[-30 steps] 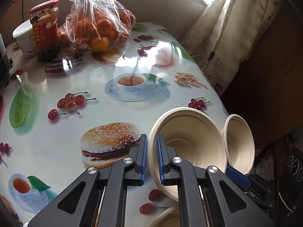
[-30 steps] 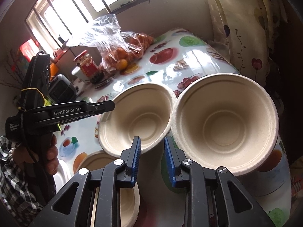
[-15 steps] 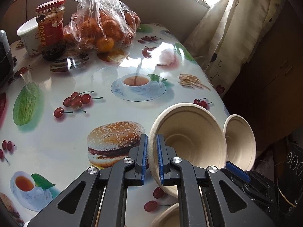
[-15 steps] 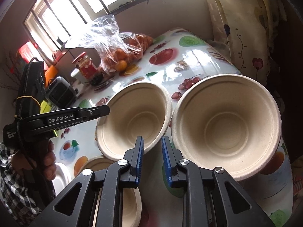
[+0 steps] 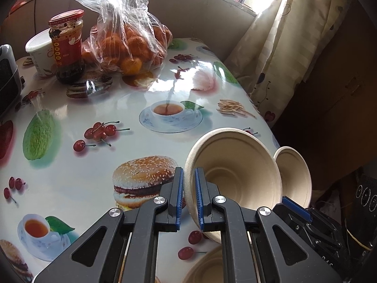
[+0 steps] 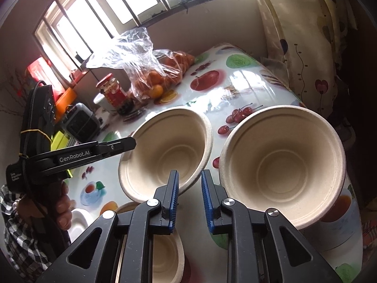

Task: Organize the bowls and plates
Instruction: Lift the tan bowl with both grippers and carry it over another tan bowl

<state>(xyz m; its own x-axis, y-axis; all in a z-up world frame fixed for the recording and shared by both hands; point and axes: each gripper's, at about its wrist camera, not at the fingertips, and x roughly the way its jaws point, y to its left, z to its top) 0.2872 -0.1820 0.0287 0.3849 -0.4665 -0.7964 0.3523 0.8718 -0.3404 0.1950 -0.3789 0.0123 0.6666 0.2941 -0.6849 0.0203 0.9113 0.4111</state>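
My left gripper (image 5: 188, 172) is shut on the near rim of a beige paper bowl (image 5: 235, 172), held tilted above the printed table (image 5: 70, 172). The same bowl (image 6: 165, 151) shows in the right wrist view, with the left gripper (image 6: 128, 144) at its rim. A second beige bowl (image 6: 282, 165) hangs tilted at the table's right edge, tight against my right gripper (image 6: 189, 174). Those jaws are drawn close, and the bowl's rim runs behind the right finger. From the left wrist view, a blue pad (image 5: 294, 208) sits at that bowl's (image 5: 294, 176) lower rim. A third bowl (image 5: 207, 266) rests on the table below.
At the table's back stand a bag of oranges (image 5: 127, 47), a red-lidded jar (image 5: 67, 47), a white tub (image 5: 38, 49) and a dark appliance (image 5: 7, 82). A curtain (image 5: 282, 59) hangs along the right edge. A person's hand (image 6: 61, 202) holds the left gripper.
The right gripper's jaws have drawn closer together. Both bowls keep their places in the views, and the left gripper's view has shifted only slightly.
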